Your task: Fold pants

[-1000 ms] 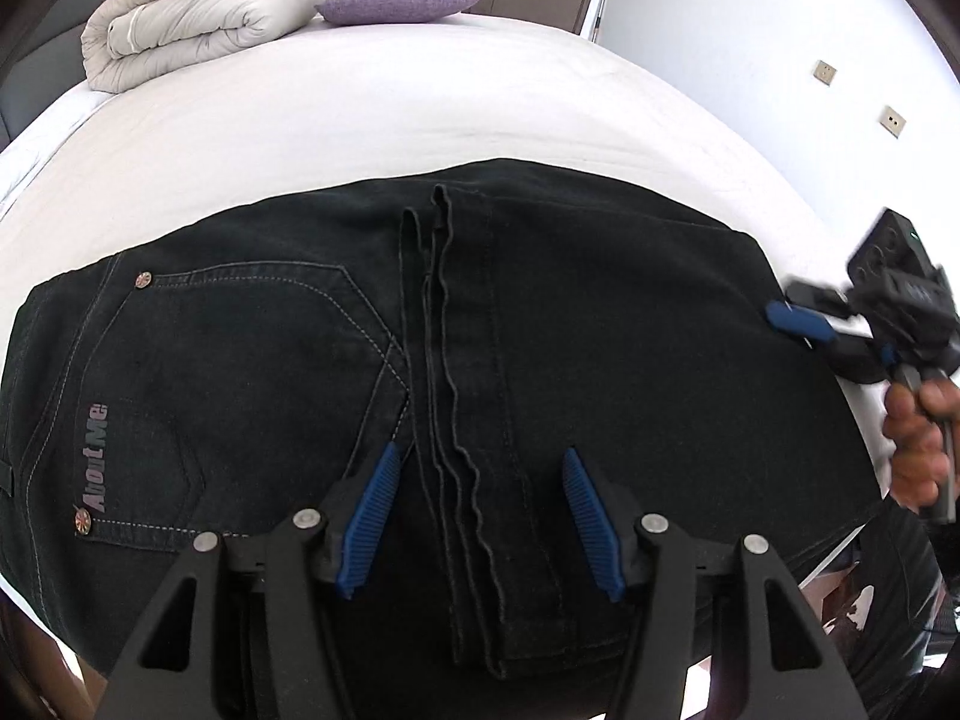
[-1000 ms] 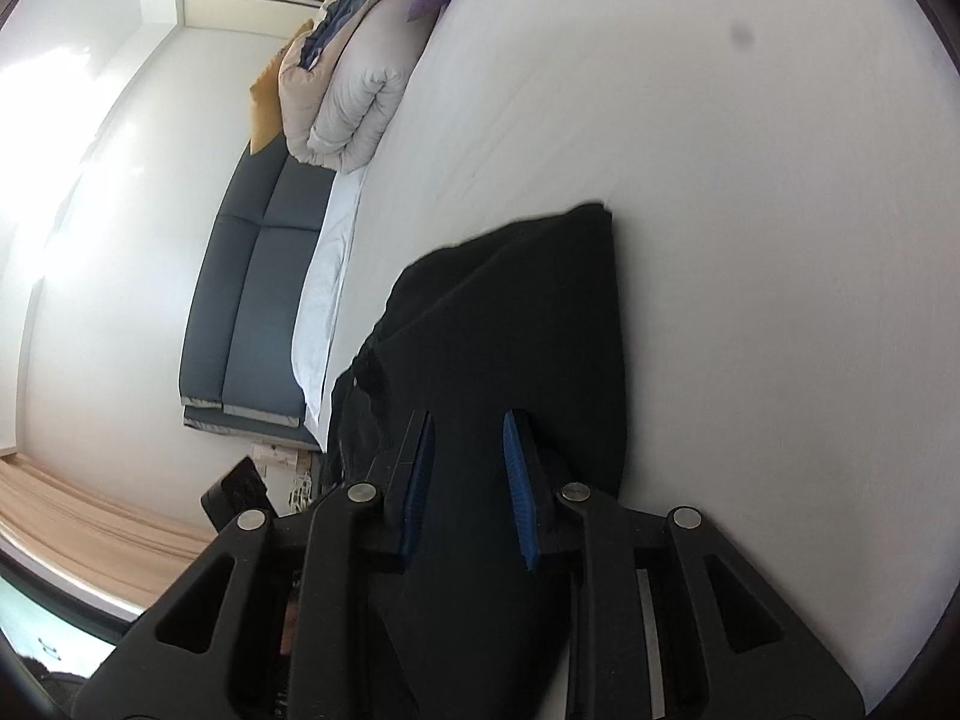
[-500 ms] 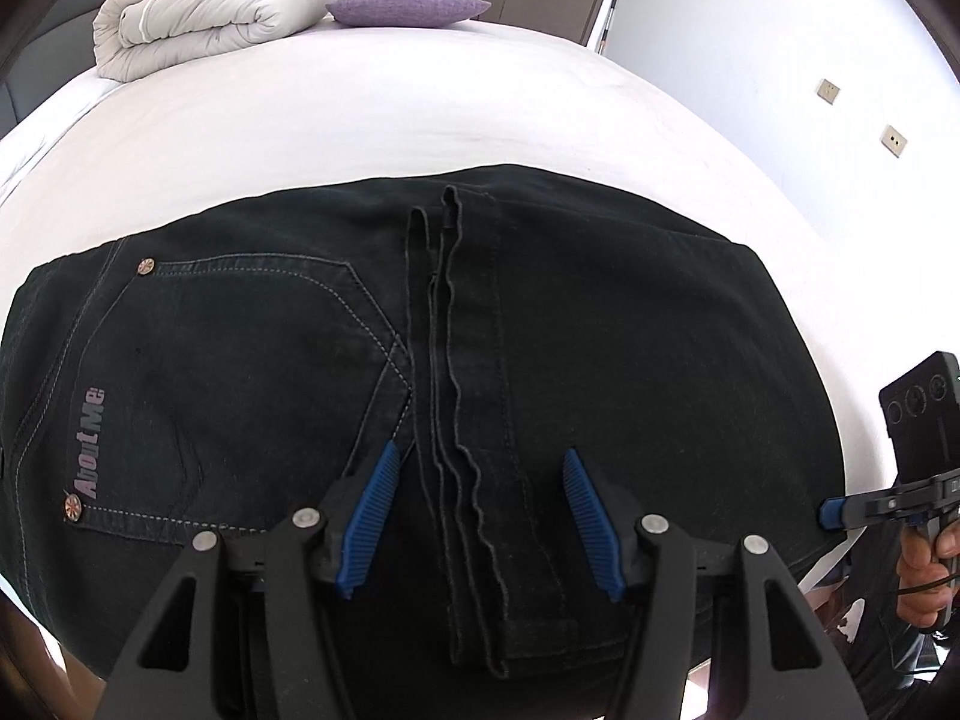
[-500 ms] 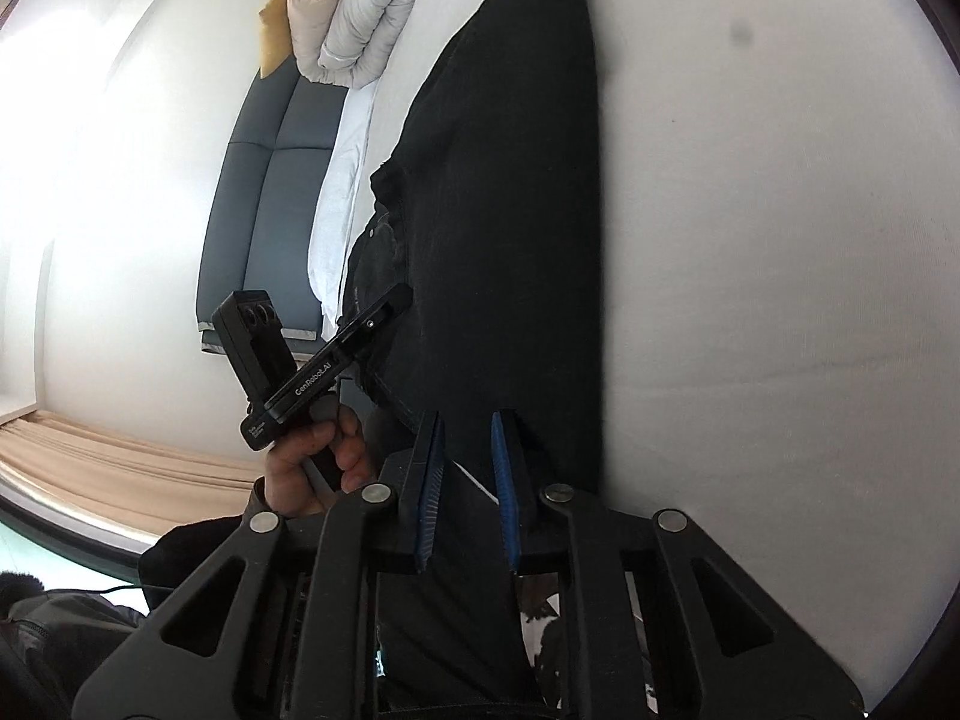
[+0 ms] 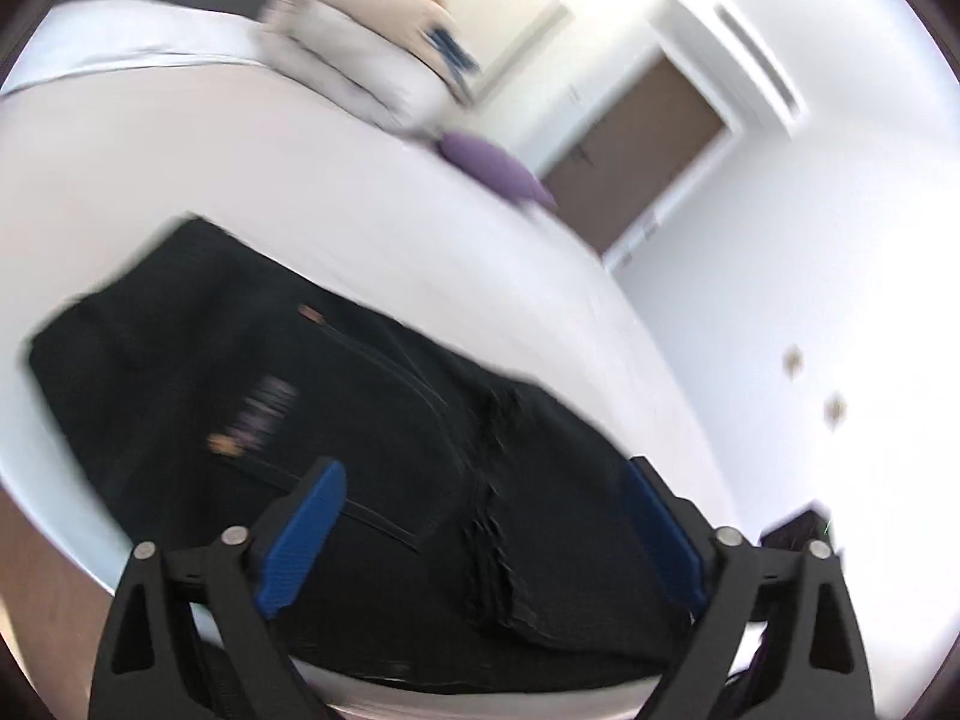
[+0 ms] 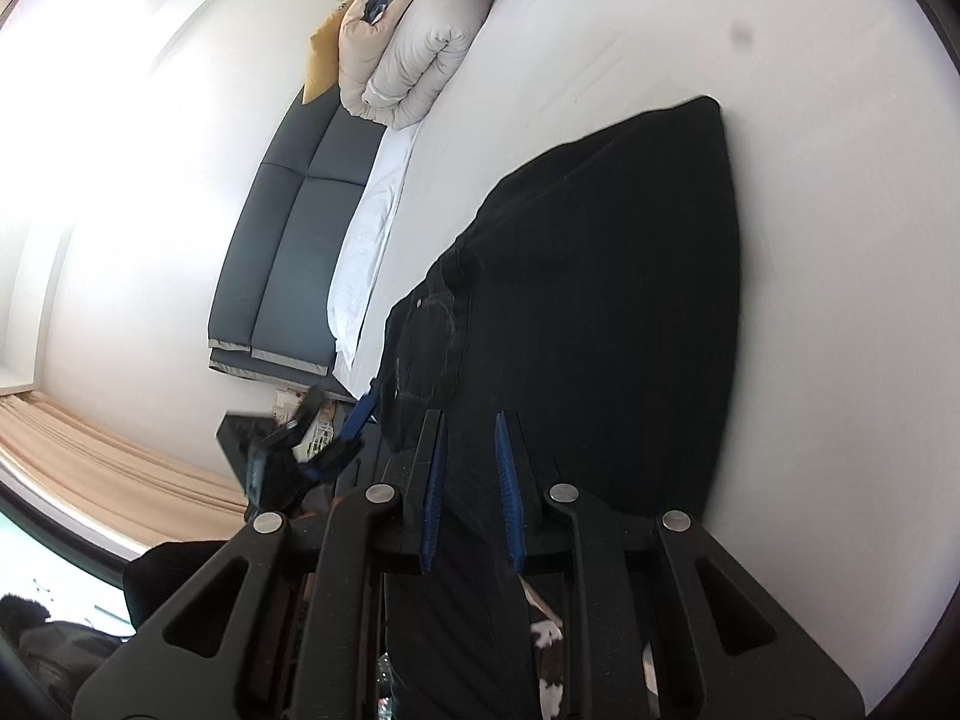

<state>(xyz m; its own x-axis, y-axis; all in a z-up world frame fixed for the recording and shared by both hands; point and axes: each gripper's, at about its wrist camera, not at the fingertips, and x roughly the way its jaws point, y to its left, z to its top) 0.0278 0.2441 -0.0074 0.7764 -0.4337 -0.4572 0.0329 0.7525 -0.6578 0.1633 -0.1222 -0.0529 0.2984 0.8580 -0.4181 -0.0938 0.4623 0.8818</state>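
The black pants [image 5: 384,432] lie folded flat on the white bed [image 5: 240,180], back pocket and stacked hems facing up. They also show in the right wrist view [image 6: 600,312]. My left gripper [image 5: 480,540] is open and empty, held over the near edge of the pants; the view is blurred. My right gripper [image 6: 471,486] has its jaws a narrow gap apart with nothing between them, over the pants' near end. The left gripper [image 6: 318,456] shows at the bed's edge in the right wrist view.
A rolled duvet [image 6: 414,60] and a purple pillow [image 5: 492,168] lie at the far end of the bed. A dark sofa [image 6: 288,252] stands beside the bed. A brown door [image 5: 642,156] is in the back wall.
My left gripper has swung and tilted sharply, so its view is blurred and rotated. My right gripper has moved back over the pants' end and its jaws stand slightly wider.
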